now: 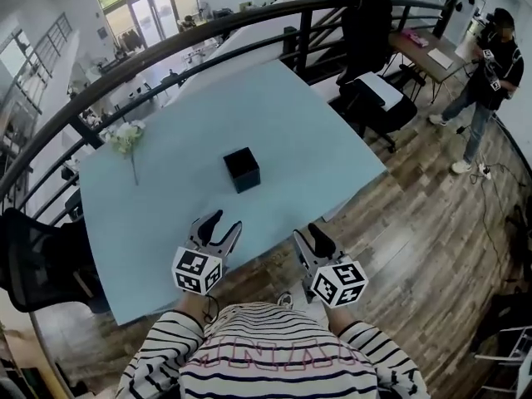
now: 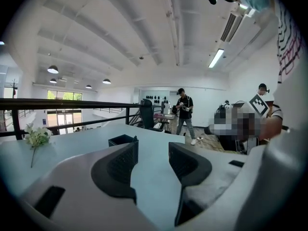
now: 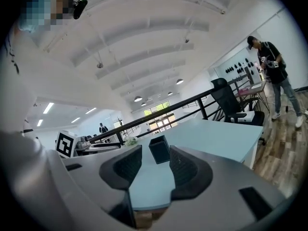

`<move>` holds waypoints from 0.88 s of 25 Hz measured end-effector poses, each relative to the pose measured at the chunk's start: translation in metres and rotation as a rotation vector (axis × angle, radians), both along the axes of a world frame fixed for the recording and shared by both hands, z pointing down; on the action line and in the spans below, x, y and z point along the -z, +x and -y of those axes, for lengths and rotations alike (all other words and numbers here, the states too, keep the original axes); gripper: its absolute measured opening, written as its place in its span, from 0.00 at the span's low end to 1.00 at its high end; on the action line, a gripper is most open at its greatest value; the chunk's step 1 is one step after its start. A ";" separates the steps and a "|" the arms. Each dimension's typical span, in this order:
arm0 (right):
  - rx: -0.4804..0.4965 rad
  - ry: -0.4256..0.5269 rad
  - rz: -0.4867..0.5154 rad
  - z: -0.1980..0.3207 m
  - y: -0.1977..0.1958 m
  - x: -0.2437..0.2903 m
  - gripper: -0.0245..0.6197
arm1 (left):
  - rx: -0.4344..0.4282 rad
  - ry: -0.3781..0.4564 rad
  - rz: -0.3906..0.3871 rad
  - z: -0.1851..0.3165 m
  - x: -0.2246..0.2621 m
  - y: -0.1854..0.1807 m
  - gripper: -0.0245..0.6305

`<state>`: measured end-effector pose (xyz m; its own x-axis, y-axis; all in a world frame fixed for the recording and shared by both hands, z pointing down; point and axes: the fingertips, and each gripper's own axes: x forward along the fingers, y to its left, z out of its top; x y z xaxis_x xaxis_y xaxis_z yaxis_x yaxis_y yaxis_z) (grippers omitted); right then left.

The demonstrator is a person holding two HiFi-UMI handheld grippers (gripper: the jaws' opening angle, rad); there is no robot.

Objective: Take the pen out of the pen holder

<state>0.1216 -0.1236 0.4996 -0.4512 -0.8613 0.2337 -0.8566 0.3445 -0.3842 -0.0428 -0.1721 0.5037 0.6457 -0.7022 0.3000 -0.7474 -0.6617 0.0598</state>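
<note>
Standing at the near edge of the pale blue table [image 1: 299, 131], a person in a striped top holds 2 grippers out at waist height, side by side, both tilted forward and up toward the tabletop. The left gripper [image 1: 224, 221] has its jaws parted to a middling gap with nothing between them; its own view shows only bare table through the opening [image 2: 153, 150]. The right gripper [image 1: 312, 233] is the same: jaws apart, nothing gripped [image 3: 155, 155]. Neither touches anything on the table.

Further in, near the middle of the table and well apart from both grippers, sits the pen holder [image 1: 242, 169], a small black square box, upright with its top open. From above its inside is just dark, so I cannot tell what is in it. In the left gripper view the holder [image 2: 120, 139] peeks out behind the left jaw tip, and a thin dark sliver sticks up at its rim, possibly the pen, though it is too small to be sure. In the right gripper view the holder [image 3: 159, 149] lines up with the gap between the jaws, far beyond them.

Off to the left lies 1 white flower sprig [image 1: 126, 137]. Beyond the table runs a black railing [image 1: 249, 23], and another person [image 1: 490, 65] stands by a far desk.
</note>
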 end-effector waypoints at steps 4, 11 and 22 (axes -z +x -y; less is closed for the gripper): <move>0.068 0.012 -0.003 0.007 0.007 0.003 0.33 | 0.044 0.029 0.029 0.010 0.008 0.010 0.34; 0.086 0.011 0.009 0.028 0.016 0.003 0.32 | 0.026 0.057 0.075 0.045 0.018 0.026 0.34; -0.013 -0.018 0.026 0.065 0.010 -0.009 0.32 | -0.138 0.025 0.138 0.106 0.000 0.043 0.34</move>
